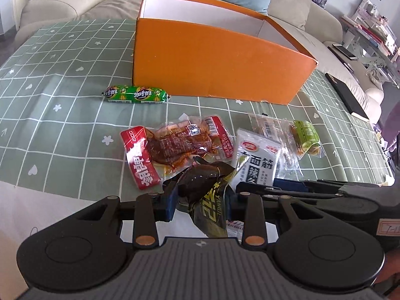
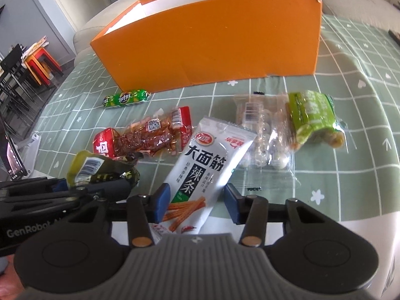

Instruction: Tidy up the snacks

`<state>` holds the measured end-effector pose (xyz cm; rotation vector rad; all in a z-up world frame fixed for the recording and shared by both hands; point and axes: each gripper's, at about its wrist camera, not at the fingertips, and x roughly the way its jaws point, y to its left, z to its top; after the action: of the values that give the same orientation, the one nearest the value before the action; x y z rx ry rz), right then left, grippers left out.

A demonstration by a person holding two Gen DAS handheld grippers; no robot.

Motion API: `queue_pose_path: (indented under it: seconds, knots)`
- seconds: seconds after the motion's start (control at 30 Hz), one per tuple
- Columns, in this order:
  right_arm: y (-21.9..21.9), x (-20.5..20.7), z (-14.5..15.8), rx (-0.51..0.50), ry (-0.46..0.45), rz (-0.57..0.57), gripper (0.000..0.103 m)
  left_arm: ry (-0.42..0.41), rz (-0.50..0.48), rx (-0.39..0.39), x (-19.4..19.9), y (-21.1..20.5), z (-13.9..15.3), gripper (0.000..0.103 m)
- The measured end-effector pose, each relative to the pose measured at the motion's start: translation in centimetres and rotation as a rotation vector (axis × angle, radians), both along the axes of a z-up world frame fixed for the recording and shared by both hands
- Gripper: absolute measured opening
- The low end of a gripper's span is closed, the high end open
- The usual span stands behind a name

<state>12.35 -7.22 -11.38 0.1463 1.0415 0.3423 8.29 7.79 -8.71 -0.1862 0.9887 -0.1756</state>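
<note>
In the left wrist view my left gripper is shut on a crumpled dark packet with yellow print, held just above the cloth. My right gripper is open around the lower end of a white spicy-strip packet. Its left pad touches the packet's edge, and a small gap shows at the right pad. A tall orange box with a white inside stands behind the snacks. A green sausage lies at its front. A red packet lies in the middle, with a clear packet and a green one to the right.
A green checked cloth covers the table, and a pale sofa runs behind it. A black flat device lies at the cloth's right edge. Dark chairs and stacked stools stand off to the left.
</note>
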Motion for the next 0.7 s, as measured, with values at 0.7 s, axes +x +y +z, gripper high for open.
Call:
queue_pose_path:
  seconds: [0.7]
  knots:
    - [-1.7,-2.2,4.1,0.023,-0.149,0.014,0.005,-0.014,0.034,0.026,-0.5,-1.1,1.1,0.039]
